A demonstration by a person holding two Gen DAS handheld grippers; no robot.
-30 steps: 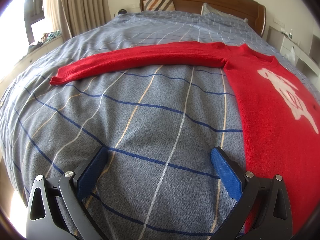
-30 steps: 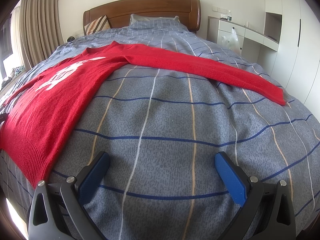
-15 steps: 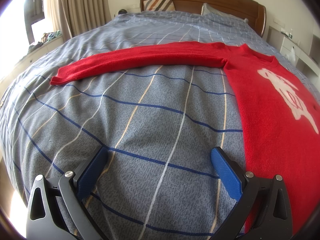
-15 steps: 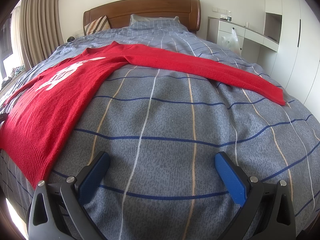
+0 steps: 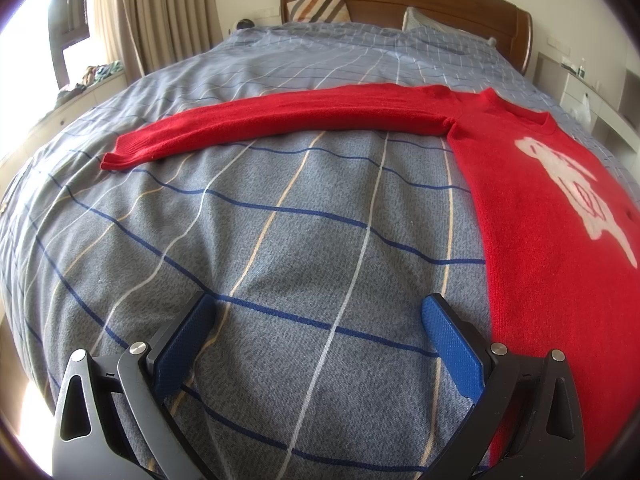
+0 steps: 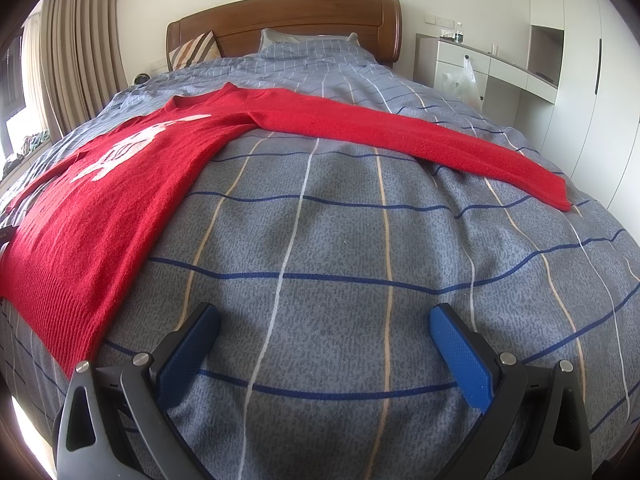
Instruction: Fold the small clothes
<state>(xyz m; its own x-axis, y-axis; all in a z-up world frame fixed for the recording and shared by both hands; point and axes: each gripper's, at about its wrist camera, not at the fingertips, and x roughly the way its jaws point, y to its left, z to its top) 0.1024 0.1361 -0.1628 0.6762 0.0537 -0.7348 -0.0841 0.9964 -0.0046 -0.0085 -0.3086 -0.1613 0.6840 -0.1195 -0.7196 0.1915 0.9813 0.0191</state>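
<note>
Looking like nothing's folded yet: sweater [image 5: 540, 208] lies flat on the bed [image 5: 280, 240], right of frame, sleeves spread; left claw [image 5: 318, 320] and right claw [image 6: 324, 330] both wide open, empty

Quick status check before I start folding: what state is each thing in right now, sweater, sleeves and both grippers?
red sweater: flat on the bed, front up, unfolded.
left sleeve: stretched straight out.
right sleeve: stretched straight out.
left gripper: open, empty, above the duvet.
right gripper: open, empty.
</note>
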